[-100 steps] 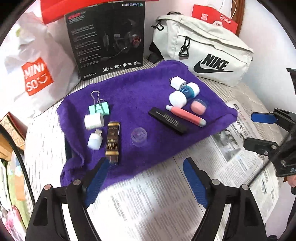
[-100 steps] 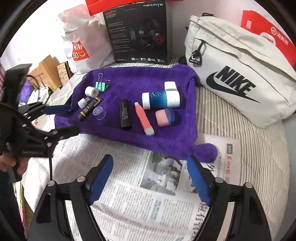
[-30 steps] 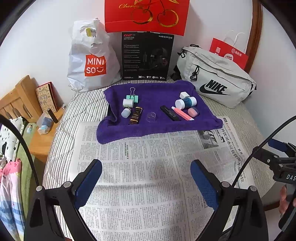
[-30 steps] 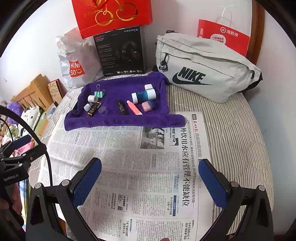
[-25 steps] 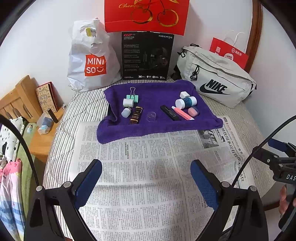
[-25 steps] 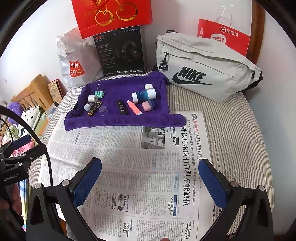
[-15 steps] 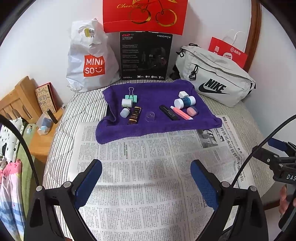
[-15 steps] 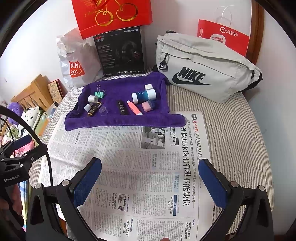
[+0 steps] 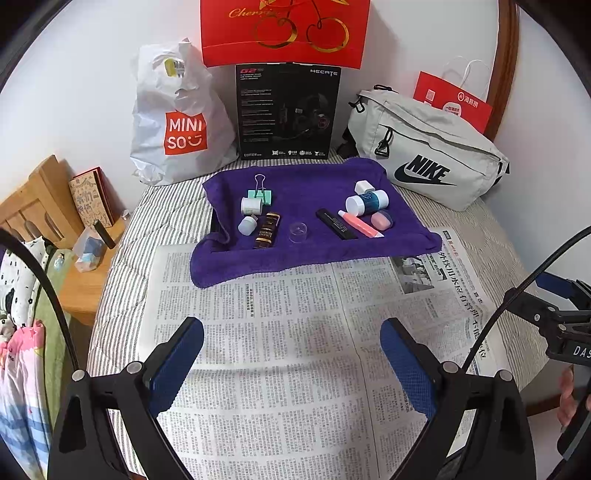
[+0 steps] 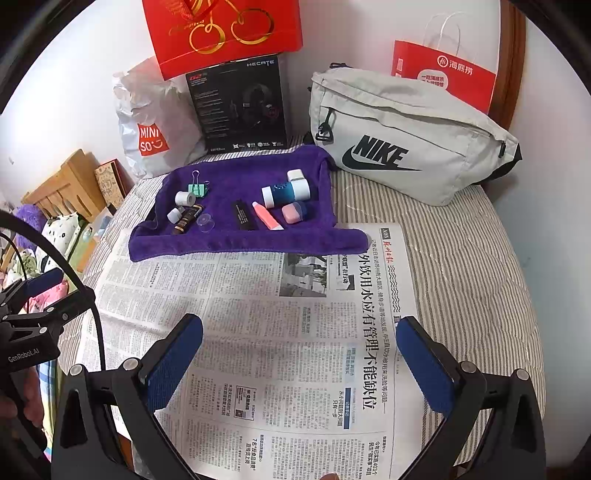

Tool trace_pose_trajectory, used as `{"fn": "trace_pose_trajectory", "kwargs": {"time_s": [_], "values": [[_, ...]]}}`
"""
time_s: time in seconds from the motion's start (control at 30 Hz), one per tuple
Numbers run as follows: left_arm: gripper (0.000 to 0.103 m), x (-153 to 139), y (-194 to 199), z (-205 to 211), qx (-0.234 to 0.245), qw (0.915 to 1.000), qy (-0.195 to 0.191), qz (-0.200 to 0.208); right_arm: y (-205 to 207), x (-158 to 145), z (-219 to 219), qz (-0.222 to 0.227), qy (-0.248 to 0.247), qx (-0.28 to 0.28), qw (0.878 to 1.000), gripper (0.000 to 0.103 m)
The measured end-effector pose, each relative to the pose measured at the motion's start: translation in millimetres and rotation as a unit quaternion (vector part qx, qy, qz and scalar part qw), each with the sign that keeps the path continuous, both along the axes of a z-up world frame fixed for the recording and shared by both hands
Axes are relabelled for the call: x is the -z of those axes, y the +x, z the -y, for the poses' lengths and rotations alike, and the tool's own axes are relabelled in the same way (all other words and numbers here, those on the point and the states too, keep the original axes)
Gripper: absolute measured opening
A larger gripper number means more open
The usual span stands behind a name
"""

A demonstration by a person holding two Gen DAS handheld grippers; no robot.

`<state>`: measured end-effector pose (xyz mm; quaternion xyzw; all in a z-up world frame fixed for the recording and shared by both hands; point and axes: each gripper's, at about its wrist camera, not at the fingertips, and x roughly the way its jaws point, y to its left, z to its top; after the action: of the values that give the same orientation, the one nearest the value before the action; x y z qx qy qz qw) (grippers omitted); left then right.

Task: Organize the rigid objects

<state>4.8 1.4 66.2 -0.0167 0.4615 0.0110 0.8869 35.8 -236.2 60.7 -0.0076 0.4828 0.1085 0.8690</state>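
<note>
— Where are the small rigid items?
— On the purple terry towel (image 9: 314, 254), well ahead of both jaws: mint binder clip (image 9: 261, 195), pink tube (image 9: 360, 223), black stick (image 9: 335, 229).
— The grippers?
— Left gripper (image 9: 291, 354) and right gripper (image 10: 299, 354) both gape, empty, above the printed newspaper (image 10: 280, 332).

Back wall, 12 o'clock: red gift bag (image 9: 284, 31) with gold cherries, above black headset box (image 9: 288, 112).
10 o'clock: white Miniso bag (image 9: 177, 118).
2 o'clock: grey Nike waist bag (image 9: 424, 147); red paper bag (image 9: 452, 101) behind it.
Centre to 6 o'clock: newspaper (image 9: 295, 350) on striped mattress (image 10: 476, 266).
9 o'clock: wooden nightstand (image 9: 83, 286).
</note>
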Motion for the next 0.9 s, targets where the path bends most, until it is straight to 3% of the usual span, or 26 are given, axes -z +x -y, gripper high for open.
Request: {"fn": "trace_pose_trajectory", "kwargs": {"time_s": [0.9], "values": [[0.097, -2.3, -1.2, -0.2, 0.005, 1.0000, 0.004, -0.001, -5.6, -9.9, -0.5, 0.007, -0.007, 0.000, 1.000, 0.103]]}}
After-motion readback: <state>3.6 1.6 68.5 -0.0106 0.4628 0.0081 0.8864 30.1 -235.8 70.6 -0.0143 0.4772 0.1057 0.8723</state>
